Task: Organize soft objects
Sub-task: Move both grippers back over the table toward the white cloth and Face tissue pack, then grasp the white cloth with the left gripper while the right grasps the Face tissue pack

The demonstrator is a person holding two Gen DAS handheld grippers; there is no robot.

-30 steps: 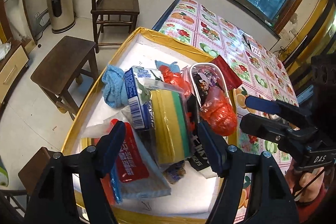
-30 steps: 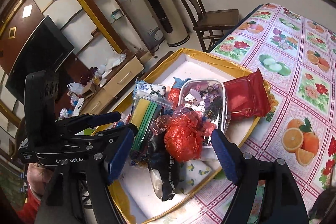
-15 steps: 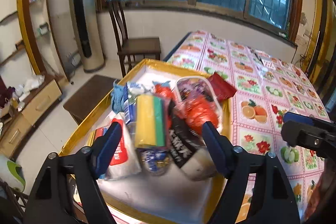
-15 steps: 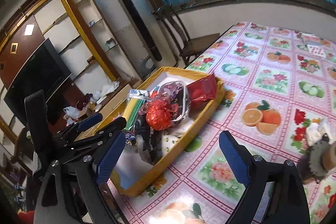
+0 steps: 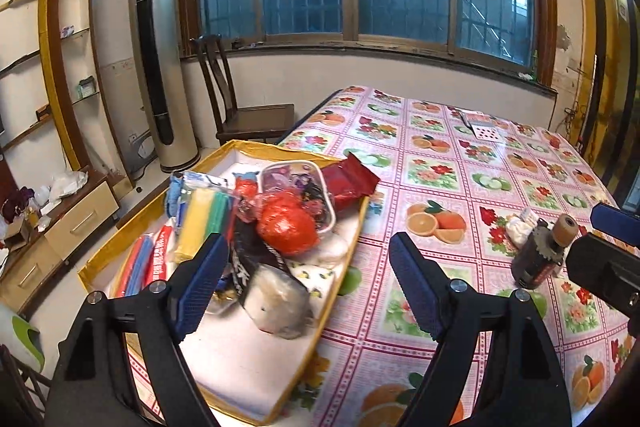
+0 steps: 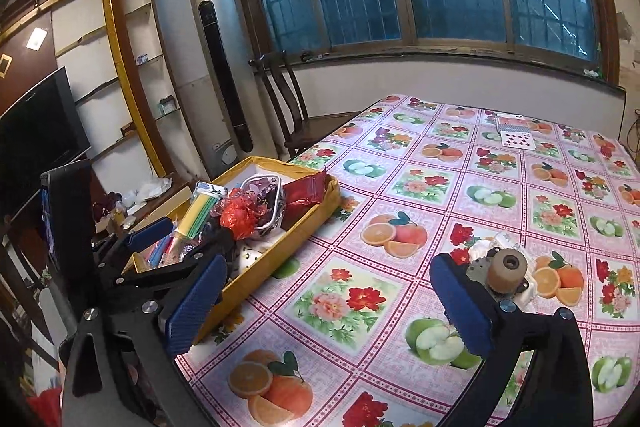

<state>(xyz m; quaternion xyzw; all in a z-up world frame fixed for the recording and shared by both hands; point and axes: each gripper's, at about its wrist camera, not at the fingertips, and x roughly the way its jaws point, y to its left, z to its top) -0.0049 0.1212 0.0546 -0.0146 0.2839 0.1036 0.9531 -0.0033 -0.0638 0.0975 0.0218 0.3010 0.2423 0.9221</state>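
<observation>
Both of my grippers have pulled back and tilted up since a second ago: then the cameras looked steeply down into the pile, now they take in the windows and most of the table. My left gripper [image 5: 308,291] hangs with its blue-padded jaws spread wide and nothing between them, above the near edge of the shallow yellow-rimmed box [image 5: 344,267]. My right gripper [image 6: 328,303] is likewise released and empty, over the fruit-and-flower patterned tablecloth [image 6: 460,179], well apart from the box [image 6: 316,211].

The soft things lie heaped in the box, where they were before: a crumpled red plastic bag [image 5: 286,225] on top, a yellow and green sponge pack [image 5: 202,217] just left of it, a clear zip pouch with small trinkets [image 5: 296,183] behind, and a glossy red foil packet [image 5: 350,181] leaning over the far right rim. A black printed bag with a pale bundle inside [image 5: 272,291] sits nearest me.

New in view is a small dark cylindrical part with a tan round cap [image 6: 506,269] on the cloth, beside my right gripper's right finger, touching some white crumpled material.
</observation>
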